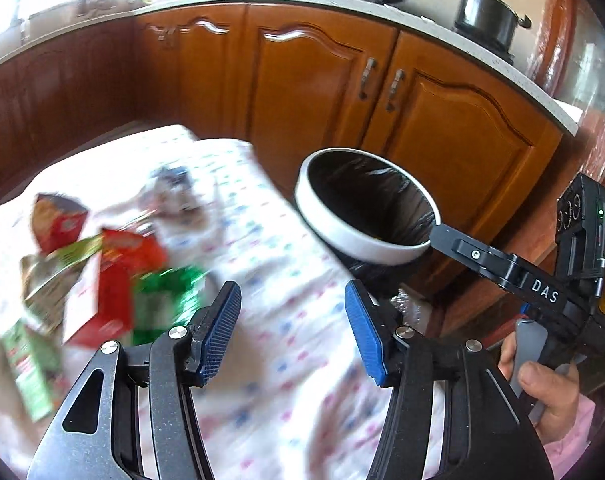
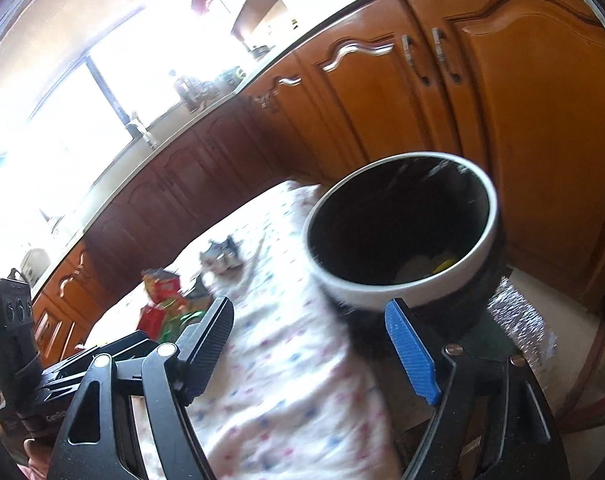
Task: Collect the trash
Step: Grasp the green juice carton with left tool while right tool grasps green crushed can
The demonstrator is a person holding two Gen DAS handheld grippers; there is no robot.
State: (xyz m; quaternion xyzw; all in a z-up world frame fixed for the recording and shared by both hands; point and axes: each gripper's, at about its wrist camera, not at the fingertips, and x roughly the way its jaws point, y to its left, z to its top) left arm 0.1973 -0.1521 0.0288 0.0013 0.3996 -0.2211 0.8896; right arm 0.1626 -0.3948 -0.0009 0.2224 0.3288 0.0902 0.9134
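Beside the white-rimmed bin (image 1: pixel 366 208), at the corner of the cloth-covered counter (image 1: pixel 286 320), I hold my left tool (image 1: pixel 292 332) with its blue ribbed pads well apart and nothing between them; my right tool (image 2: pixel 310 348) is spread wide too, one blue pad and one dark one showing, and it is empty as well. I keep both angled down over the bare cloth, I think so either one can go for the next piece. The trash (image 1: pixel 102 276) lies in a loose heap on the far left of the counter: crumpled red, green and foil wrappers and flattened cartons, light and crinkly, likely to slip. A small grey crumpled scrap (image 1: pixel 174 188) sits apart, nearer the bin. The bin is round, lined with a glossy black bag, standing on the floor just off the counter's edge, so drops are short
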